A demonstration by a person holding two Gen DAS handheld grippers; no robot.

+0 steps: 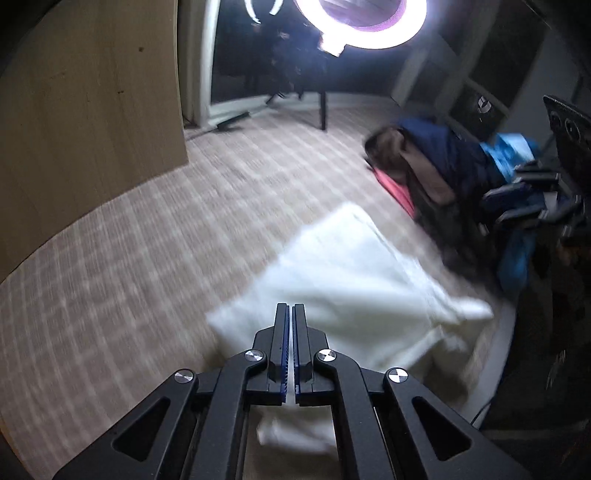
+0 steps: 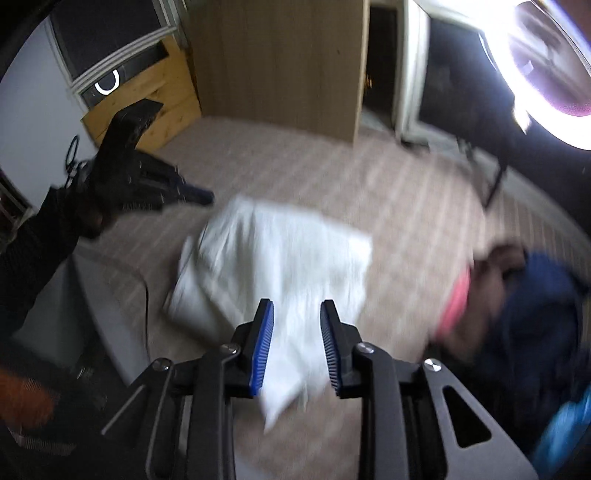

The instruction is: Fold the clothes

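On the striped carpet (image 1: 147,258): one white cloth (image 1: 351,266), partly folded, blurred in both views. Left gripper (image 1: 290,314), 6 o'clock of its view: jaws nearly closed with a slim gap, cloth lying beneath them; whether it pinches any fabric cannot be told. Right gripper (image 2: 297,314), 6 o'clock of its view: jaws set wide, hanging above the cloth's near edge, holding nothing. Pile of clothes (image 1: 443,166), blue, brown and pink, at 3 o'clock beside the cloth. Ring light (image 1: 362,26), lit, at 12 o'clock. Wooden cabinet (image 1: 92,92) at 10 o'clock.
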